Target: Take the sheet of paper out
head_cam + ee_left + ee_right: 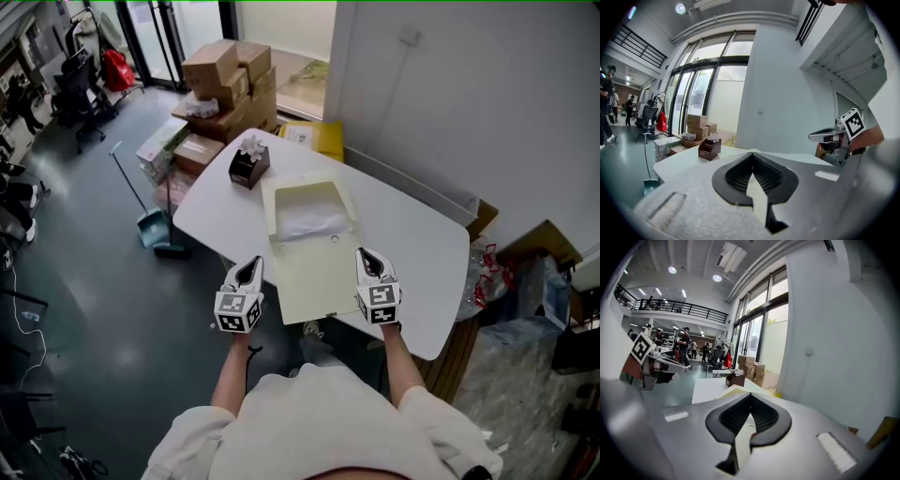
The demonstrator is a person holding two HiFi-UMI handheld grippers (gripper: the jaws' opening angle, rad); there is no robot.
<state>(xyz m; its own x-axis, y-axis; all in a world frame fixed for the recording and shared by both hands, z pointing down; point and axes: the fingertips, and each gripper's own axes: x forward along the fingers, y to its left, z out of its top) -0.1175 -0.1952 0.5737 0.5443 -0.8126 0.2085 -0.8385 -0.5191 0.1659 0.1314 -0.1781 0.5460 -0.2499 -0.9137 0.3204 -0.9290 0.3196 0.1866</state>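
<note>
A pale yellow paper folder [314, 277] lies on the white table [422, 253], its flap folded open at the far end. A white sheet of paper [309, 223] shows in the folder's open mouth. My left gripper [251, 264] hovers at the table's near edge just left of the folder, shut and empty. My right gripper [367, 254] sits over the folder's near right edge, also shut with nothing in it. In the left gripper view the jaw tips [752, 157] meet; the right gripper view shows its own tips [751, 396] together.
A brown desk organiser [249, 165] stands at the table's far left corner. Cardboard boxes [230, 80] are stacked beyond it, and a broom and dustpan [155, 230] rest on the floor to the left. A wall runs along the table's right side.
</note>
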